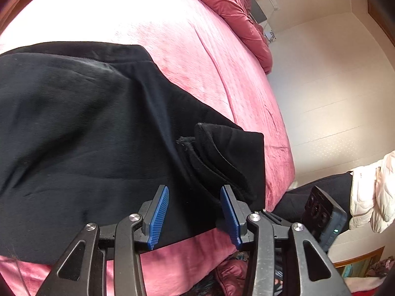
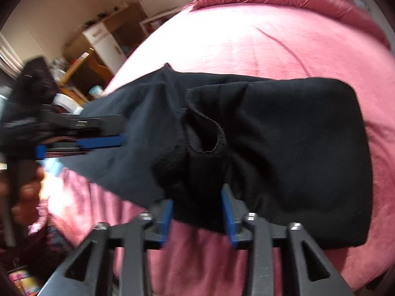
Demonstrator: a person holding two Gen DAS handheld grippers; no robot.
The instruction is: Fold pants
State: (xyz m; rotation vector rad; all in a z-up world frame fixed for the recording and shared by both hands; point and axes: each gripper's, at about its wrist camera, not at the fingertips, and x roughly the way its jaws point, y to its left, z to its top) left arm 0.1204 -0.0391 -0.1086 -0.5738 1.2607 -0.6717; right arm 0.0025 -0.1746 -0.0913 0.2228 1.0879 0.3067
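Now: black pants [image 2: 284, 148] lie folded on pink bedspread [image 2: 284, 39]. Right gripper [image 2: 197, 212] half open astride cuff, pads clear; left gripper [image 1: 195, 212] half open, empty. Best lift clear, then smooth top layer.

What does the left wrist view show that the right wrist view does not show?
Only the left wrist view shows the pale floor, a white jacket at the right edge, and the left tool from behind, its pads apart over the pants with nothing pinched.

Only the right wrist view shows wooden shelves beyond the bed, a hand at the left edge, and the right tool, its pads standing apart around a bunched fold.

Both show the black pants folded on the pink blanket.
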